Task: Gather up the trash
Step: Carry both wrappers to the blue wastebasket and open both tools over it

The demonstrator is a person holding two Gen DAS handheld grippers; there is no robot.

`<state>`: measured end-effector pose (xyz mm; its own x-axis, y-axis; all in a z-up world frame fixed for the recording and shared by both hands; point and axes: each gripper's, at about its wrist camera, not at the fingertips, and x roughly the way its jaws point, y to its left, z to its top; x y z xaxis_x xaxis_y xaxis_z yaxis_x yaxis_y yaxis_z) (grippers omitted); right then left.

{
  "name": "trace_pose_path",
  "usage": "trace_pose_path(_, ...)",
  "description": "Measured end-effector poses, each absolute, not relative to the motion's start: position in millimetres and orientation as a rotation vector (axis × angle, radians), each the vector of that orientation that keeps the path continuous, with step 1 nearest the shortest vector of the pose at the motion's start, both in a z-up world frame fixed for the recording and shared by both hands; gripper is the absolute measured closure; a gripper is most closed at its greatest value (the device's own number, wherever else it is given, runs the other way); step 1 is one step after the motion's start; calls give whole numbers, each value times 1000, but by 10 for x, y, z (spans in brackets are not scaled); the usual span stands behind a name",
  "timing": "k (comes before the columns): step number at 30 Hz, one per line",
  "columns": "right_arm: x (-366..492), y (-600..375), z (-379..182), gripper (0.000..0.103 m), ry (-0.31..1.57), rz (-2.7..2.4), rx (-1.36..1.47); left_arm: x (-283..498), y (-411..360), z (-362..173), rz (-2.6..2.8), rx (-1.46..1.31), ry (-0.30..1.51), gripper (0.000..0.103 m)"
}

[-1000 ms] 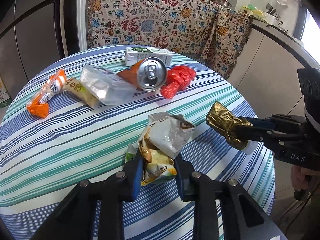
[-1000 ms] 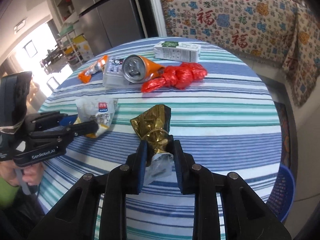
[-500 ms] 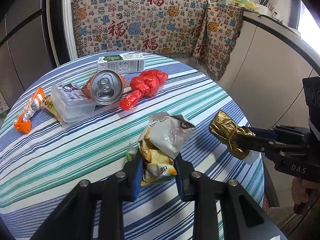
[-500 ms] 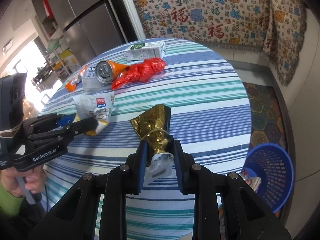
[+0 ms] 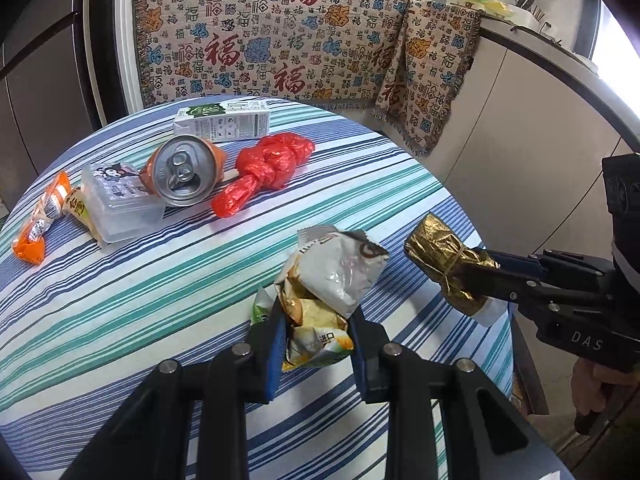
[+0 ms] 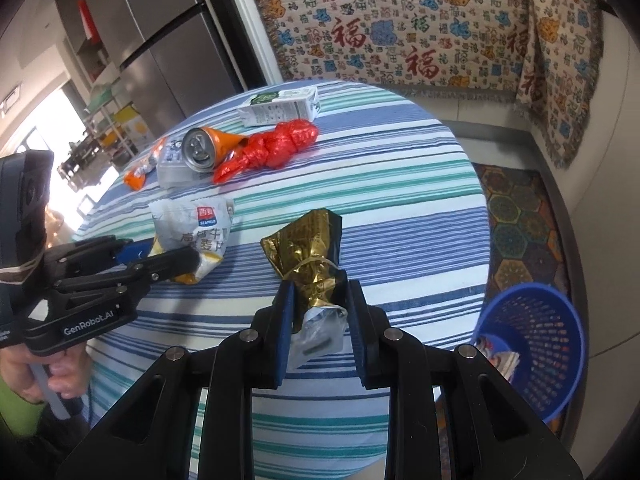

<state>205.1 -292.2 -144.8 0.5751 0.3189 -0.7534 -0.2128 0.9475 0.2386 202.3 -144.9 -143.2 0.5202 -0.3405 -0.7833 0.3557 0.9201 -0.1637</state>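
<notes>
My left gripper (image 5: 316,326) is shut on a crumpled white and yellow snack bag (image 5: 332,280), held above the striped round table (image 5: 120,300). The bag also shows in the right wrist view (image 6: 196,236). My right gripper (image 6: 320,308) is shut on a gold foil wrapper (image 6: 312,252), held over the table's right edge; the wrapper also shows in the left wrist view (image 5: 444,260). A blue mesh waste basket (image 6: 532,344) stands on the floor to the right of the table, with some trash inside.
On the far side of the table lie a milk carton (image 5: 222,120), an orange drink can (image 5: 180,170), a knotted red plastic bag (image 5: 268,168), a clear plastic box (image 5: 118,200) and an orange wrapper (image 5: 40,220). A patterned cloth (image 5: 300,40) hangs behind.
Both grippers have moved to the right along the table with their trash still held. The blue basket has come closer and larger in the right wrist view.
</notes>
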Motion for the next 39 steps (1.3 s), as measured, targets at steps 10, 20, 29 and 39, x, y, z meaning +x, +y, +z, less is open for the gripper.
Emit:
trace_pose_path(10,1889,-4228,-1198,78,810,21,266,2083,-2451,-1165,-611,28,907,75)
trace_pose_path(20,1557,-5481,-1431,77,852,-211,379,2215,-3950,-1560,-809,67,1004,75)
trace_pose_path(29,1554,-5961,-1640,77,883,-266,427,2244,-4681,-1977,-836,135,1048,75)
trace_pose_path(39,1648,-6124,-1705,77,885,-283,457,2399,-4898,-2140,-836,150,1064,75)
